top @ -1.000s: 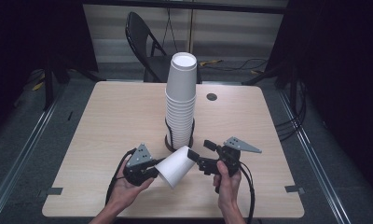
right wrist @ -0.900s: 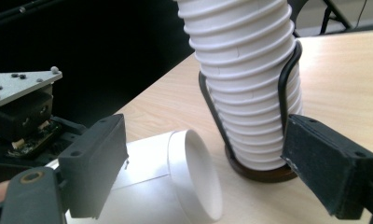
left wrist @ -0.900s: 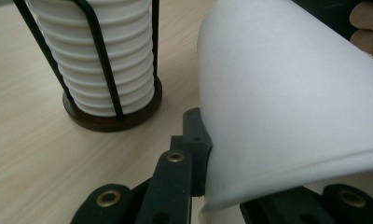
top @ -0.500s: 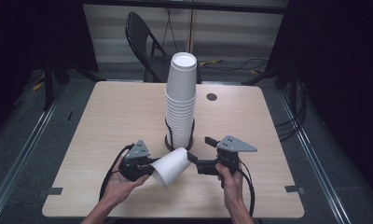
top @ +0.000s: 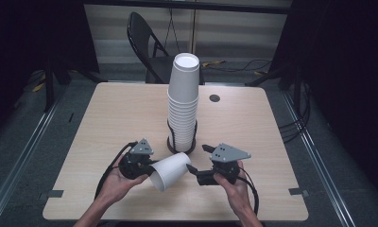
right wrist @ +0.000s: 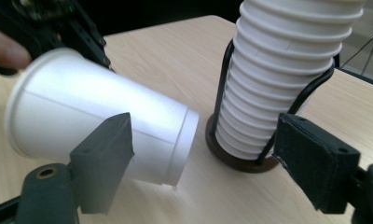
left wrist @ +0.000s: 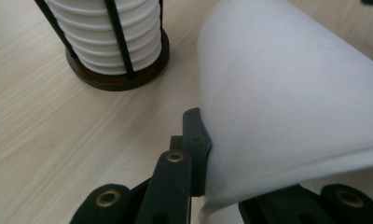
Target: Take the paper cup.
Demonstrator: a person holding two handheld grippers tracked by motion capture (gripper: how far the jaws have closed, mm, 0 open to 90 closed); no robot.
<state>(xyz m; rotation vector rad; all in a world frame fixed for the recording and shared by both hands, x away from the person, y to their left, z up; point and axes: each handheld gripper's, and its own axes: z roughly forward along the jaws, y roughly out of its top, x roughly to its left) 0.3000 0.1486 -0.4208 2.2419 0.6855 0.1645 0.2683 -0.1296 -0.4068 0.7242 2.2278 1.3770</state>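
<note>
Since the earlier frame both hands have drawn slightly toward six o'clock. On the table (top: 107,118), the cup stack (top: 183,101) stands at twelve o'clock. Left gripper (top: 147,165) pinches the white cup's (top: 169,171) rim; right gripper (top: 193,169) is spread wide.

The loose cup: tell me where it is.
In the high view the loose cup lies tilted at the table's near edge, gripped by the left gripper, just before the cup stack.
</note>
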